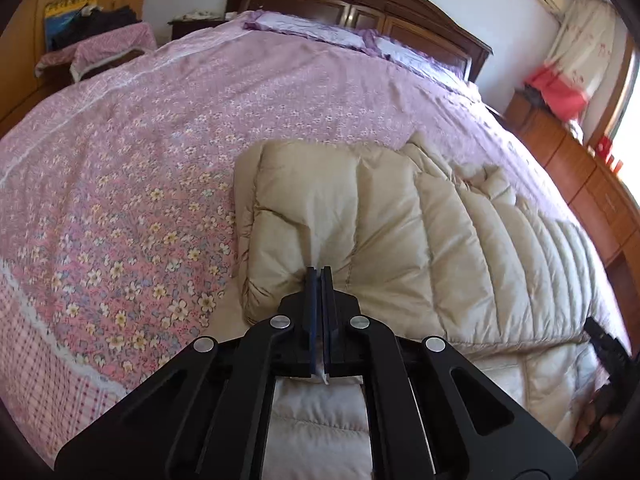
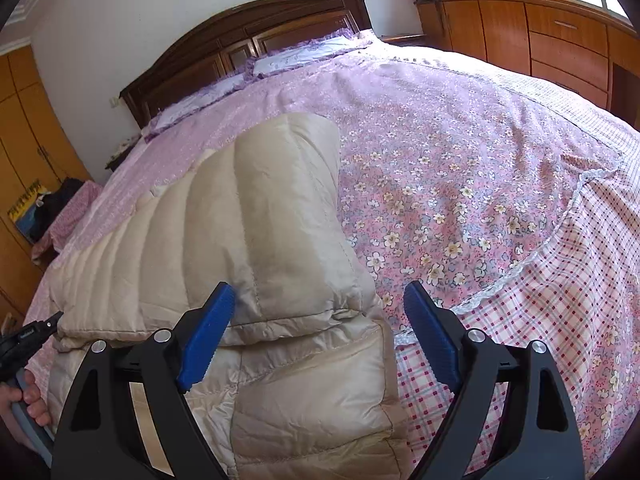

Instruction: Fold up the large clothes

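Beige puffer coat (image 1: pixel 400 232) folded on floral bed (image 1: pixel 120 160). Left tool (image 1: pixel 319 270) pads together, nothing visibly gripped; right tool (image 2: pixel 320 300) spread wide over coat.

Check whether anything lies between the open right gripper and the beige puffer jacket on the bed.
Nothing visible does. The right gripper is open directly over the beige puffer jacket, whose folded edge already lies between its blue fingers. Only the floral bedspread lies beside the jacket. The left gripper is shut over the jacket's other side.
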The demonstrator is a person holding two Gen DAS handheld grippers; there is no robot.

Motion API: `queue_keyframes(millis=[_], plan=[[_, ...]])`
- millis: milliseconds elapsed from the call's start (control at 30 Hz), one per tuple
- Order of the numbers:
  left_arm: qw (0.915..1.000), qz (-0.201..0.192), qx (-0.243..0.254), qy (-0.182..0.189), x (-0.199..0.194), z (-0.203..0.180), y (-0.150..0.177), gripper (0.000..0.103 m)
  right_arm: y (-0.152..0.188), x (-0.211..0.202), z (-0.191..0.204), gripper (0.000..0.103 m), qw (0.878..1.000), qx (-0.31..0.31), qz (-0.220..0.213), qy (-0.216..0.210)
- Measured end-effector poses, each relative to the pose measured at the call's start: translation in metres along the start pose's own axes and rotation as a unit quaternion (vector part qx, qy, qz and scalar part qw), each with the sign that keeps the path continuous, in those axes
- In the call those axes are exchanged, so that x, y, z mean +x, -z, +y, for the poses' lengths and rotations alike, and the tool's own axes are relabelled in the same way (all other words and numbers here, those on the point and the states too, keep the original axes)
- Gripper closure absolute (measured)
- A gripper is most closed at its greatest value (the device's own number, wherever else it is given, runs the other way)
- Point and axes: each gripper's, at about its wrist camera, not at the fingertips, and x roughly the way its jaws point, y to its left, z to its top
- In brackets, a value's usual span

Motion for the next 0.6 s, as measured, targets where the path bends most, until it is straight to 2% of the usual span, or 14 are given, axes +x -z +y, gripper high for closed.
queue_keyframes(millis=[100, 200, 300, 367, 467, 533, 600], plan=[[0.9998, -0.005, -0.006, 0.020, -0.015, 0.001, -0.005, 0.098, -0.001, 0.007, -0.001, 0.018, 1.000, 0.000, 0.015, 0.003], [0.9990, -0.010, -0.003, 0.043, -0.045, 0.004, -0.002, 0.091, -0.003, -0.001, 0.003, 0.018, 1.000, -0.012, 0.016, 0.006], [0.9955, -0.001, 0.003, 0.094, -0.075, 0.018, 0.008, 0.078, -0.002, -0.026, 0.016, 0.018, 0.999, -0.053, 0.006, 0.003], [0.9927, 0.011, 0.019, 0.119, -0.091, 0.025, 0.018, 0.065, 0.002, -0.044, 0.023, 0.016, 0.997, -0.075, -0.007, 0.004], [0.9872, 0.035, 0.045, 0.149, -0.120, 0.037, 0.043, 0.056, 0.018, -0.068, 0.028, 0.010, 0.992, -0.119, -0.021, 0.017], [0.9836, 0.046, 0.057, 0.165, -0.138, 0.049, 0.063, 0.049, 0.033, -0.080, 0.022, 0.010, 0.990, -0.139, -0.009, 0.021], [0.9820, 0.055, 0.064, 0.169, -0.150, 0.061, 0.086, 0.047, 0.050, -0.089, 0.006, 0.010, 0.990, -0.136, 0.020, 0.000]])
